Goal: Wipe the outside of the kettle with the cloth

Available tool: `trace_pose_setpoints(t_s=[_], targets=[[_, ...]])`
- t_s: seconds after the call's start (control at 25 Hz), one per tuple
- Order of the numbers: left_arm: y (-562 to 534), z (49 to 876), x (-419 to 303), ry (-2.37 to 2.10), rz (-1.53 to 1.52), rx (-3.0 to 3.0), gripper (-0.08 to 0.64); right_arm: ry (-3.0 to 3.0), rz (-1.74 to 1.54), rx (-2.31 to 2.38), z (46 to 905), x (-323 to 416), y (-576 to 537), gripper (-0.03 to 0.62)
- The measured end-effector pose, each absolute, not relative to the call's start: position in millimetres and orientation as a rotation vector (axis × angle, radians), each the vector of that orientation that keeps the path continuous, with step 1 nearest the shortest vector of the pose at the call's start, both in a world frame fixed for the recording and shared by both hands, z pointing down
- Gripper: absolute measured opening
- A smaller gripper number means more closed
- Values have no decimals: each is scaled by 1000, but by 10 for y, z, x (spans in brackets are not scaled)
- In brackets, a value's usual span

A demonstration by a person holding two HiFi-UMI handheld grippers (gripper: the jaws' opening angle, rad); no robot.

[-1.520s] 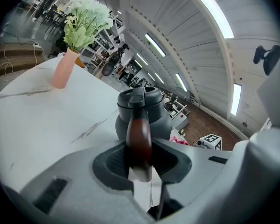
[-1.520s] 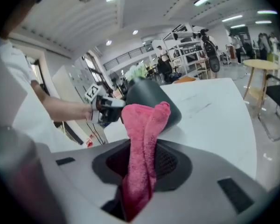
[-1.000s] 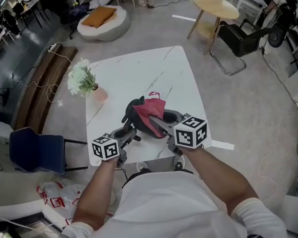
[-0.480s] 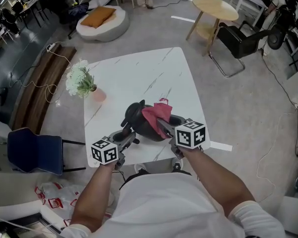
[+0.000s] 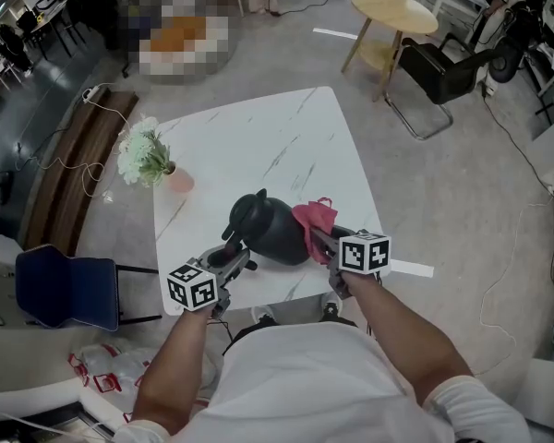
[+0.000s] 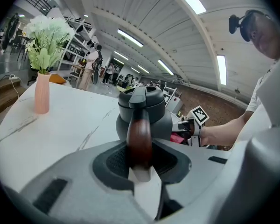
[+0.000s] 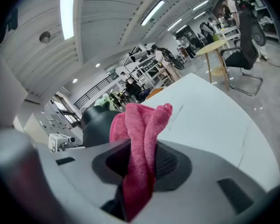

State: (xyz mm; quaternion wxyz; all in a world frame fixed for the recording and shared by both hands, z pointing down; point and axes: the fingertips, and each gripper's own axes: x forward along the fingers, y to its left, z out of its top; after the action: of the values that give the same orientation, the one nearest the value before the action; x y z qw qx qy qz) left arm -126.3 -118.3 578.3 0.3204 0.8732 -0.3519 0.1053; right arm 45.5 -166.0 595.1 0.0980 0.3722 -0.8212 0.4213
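a: what do the left tongs [image 6: 139, 166] have?
b: they are clamped on the kettle's brown handle [image 6: 139, 136]. in the left gripper view it stands upright between the two dark pads, low in the middle of the frame. its bottom end is cut off behind the tongs' grey body.
a: and the right tongs [image 7: 141, 164]?
b: closed on the pink cloth [image 7: 141, 125]. a fold runs down between the pads and out of sight below them, and the loose end bunches above, near the centre of the frame.
a: where is the kettle [image 5: 270, 231]?
b: in the head view it is just below the middle, upright on the white marbled surface [image 5: 258, 141], near the surface's lower edge. the cloth lies against its right side. i cannot tell whether it really presses on the wall, because the fabric covers that spot. the right gripper view shows only a dark slice of the body, left of the cloth.
a: the spout?
b: i cannot make it out in any view. the lid [image 6: 144, 93] is clear only in the left gripper view.
a: anything else on there?
b: a pink vase [image 5: 178, 180] of pale flowers [image 5: 141, 150] at the surface's left edge, well apart from the kettle. the left marker cube [image 5: 192, 287] and the person's forearms overlap the surface's lower edge.
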Motion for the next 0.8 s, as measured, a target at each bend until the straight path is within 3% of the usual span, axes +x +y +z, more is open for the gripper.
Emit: trace_pose_setpoints(t_s=[0.28,0.48,0.8], targets=[[-1134,5781,-1271,-917,305,2340,106,-2320,1393,1167,6315,657,-1599,109],[-1136,5815,-1276,-920,291,2334,106,-2128,1269,1153,6682,919,-1492,109],[-1040,5821,-1232,-884,391,2458,107,-2508,1115,1123,5321,887,-1993,110]])
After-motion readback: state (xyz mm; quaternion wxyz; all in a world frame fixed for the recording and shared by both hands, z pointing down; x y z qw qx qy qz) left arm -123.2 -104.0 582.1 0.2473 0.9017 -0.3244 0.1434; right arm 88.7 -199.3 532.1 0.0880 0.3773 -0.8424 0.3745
